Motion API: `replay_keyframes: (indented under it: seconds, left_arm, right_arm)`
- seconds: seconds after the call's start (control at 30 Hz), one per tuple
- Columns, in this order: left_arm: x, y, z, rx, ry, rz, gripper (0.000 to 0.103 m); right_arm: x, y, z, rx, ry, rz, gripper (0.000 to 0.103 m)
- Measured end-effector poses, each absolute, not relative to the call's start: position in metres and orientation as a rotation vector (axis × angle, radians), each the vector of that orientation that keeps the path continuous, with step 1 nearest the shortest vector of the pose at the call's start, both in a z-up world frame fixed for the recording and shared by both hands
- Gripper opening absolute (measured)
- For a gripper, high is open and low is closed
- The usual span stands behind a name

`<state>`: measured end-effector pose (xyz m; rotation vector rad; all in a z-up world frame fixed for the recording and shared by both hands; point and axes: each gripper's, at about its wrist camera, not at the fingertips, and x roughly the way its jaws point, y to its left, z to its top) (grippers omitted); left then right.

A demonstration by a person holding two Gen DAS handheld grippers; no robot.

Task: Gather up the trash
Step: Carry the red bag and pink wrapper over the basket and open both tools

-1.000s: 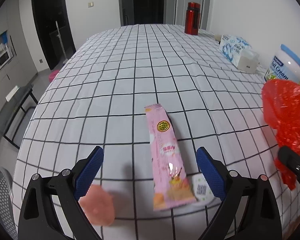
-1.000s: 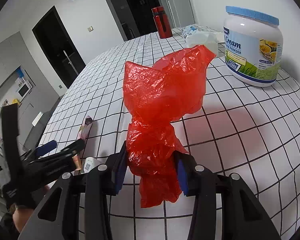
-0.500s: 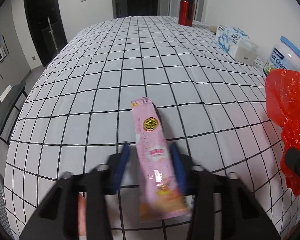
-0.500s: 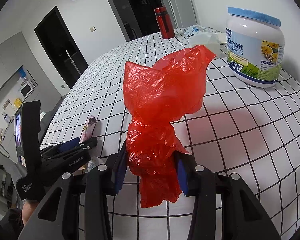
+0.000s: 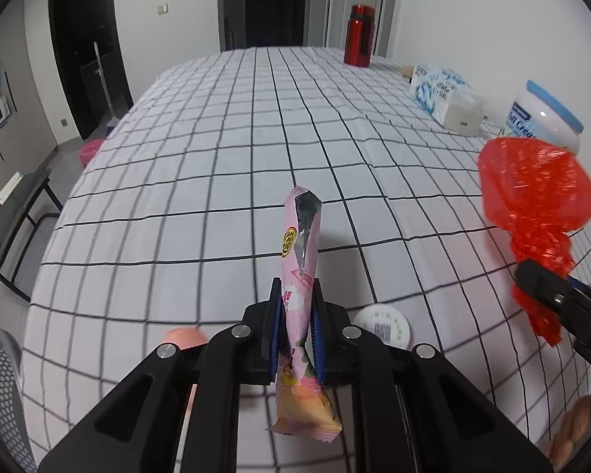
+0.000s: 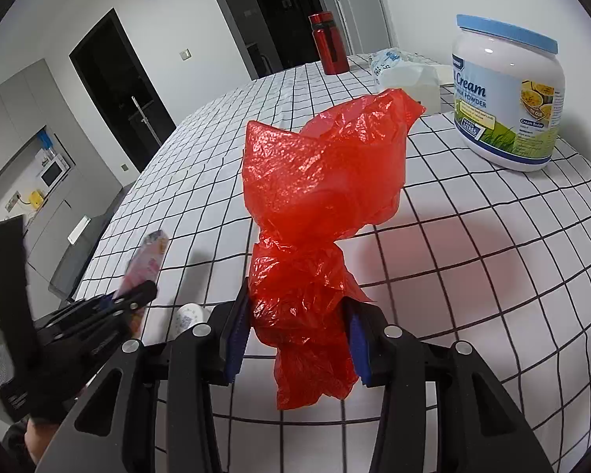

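Observation:
My left gripper (image 5: 295,333) is shut on a long pink snack wrapper (image 5: 300,260) and holds it upright above the checked tablecloth (image 5: 224,165); the wrapper also shows in the right wrist view (image 6: 147,258). My right gripper (image 6: 297,335) is shut on the bunched neck of a red plastic bag (image 6: 327,181), whose open top stands upward. The bag shows at the right of the left wrist view (image 5: 532,197). A white round lid (image 5: 382,325) and a pink round piece (image 5: 185,335) lie on the cloth under my left gripper.
A cream powder jar (image 6: 508,94), a tissue pack (image 5: 437,86) and a red bottle (image 5: 358,35) stand along the table's right and far side. A grey mesh bin (image 5: 0,394) stands on the floor at the left. The table edge is near me.
My left gripper closed on the pink wrapper and lifted it off the cloth to stand upright. My right gripper kept holding the red bag almost still.

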<state>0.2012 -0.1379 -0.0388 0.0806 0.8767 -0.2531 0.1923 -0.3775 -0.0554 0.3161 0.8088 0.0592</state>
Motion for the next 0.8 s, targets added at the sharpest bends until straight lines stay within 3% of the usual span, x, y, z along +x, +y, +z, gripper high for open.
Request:
replay_keyframes:
  seconds: [0.37,0.8]
  left_arm:
    - [0.155,-0.080,-0.002,0.080,0.778,-0.212,0.014]
    - [0.103,0.026,0.006,0.061,0.742,-0.112,0.014]
  right_arm:
    - [0.172,-0.324,-0.049,0.248,0.814,0.101,0.042]
    - [0.138,-0.212,-0.040,0.218,0.818,0.258,0.042]
